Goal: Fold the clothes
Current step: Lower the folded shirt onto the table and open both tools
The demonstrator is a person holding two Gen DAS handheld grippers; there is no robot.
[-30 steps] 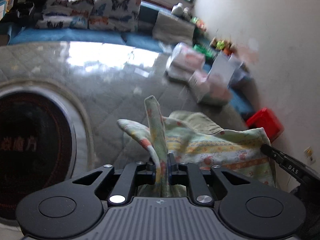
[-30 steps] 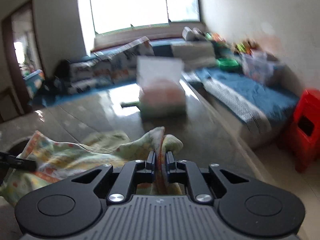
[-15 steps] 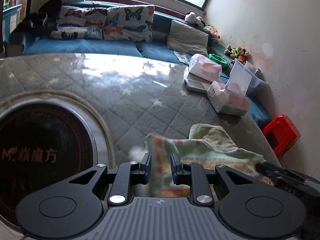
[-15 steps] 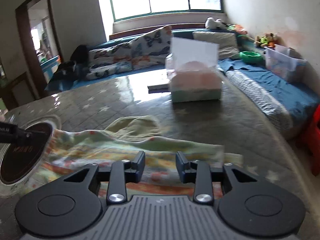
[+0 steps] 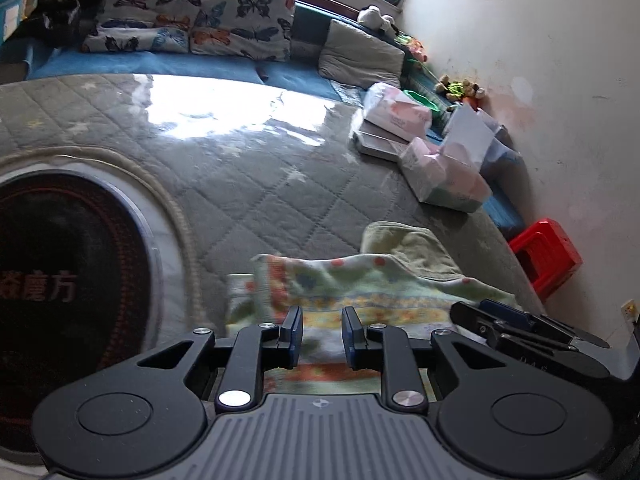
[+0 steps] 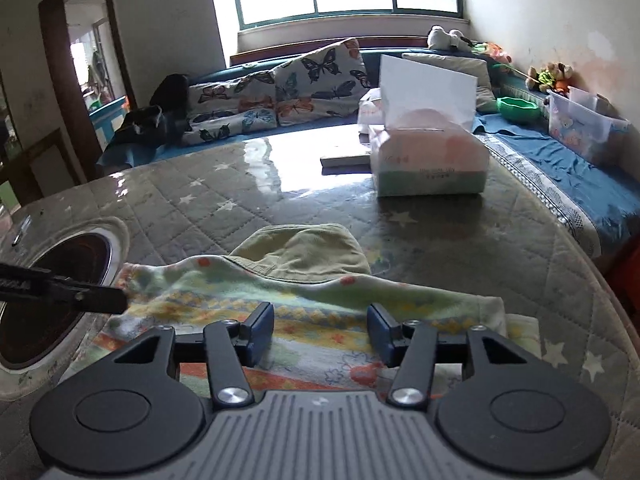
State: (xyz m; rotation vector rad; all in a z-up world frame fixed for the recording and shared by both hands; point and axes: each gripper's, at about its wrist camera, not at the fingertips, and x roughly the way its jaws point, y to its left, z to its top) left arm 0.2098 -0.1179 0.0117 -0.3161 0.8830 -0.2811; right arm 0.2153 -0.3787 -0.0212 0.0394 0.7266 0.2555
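Observation:
A pale green patterned garment point(image 5: 372, 284) lies folded over on the grey quilted table cover, with its plain olive inner side point(image 6: 304, 252) showing at the far edge. My left gripper point(image 5: 320, 336) is open and empty, just above the garment's near left part. My right gripper point(image 6: 320, 330) is open wide and empty, just above the garment's near edge point(image 6: 320, 344). The right gripper's fingers point(image 5: 520, 328) show at the right of the left wrist view, and the left gripper's finger point(image 6: 64, 290) shows at the left of the right wrist view.
A round black hotplate point(image 5: 60, 280) is set in the table at the left. Tissue boxes point(image 6: 428, 160) and a flat grey book point(image 5: 380, 144) stand at the far right of the table. A blue sofa with butterfly cushions point(image 6: 280, 92) runs behind. A red stool point(image 5: 548, 256) stands by the wall.
Both grippers were shut on the garment's edge and held it up; they have opened and let it drop flat onto the table. The right jaws opened wider over the last half second.

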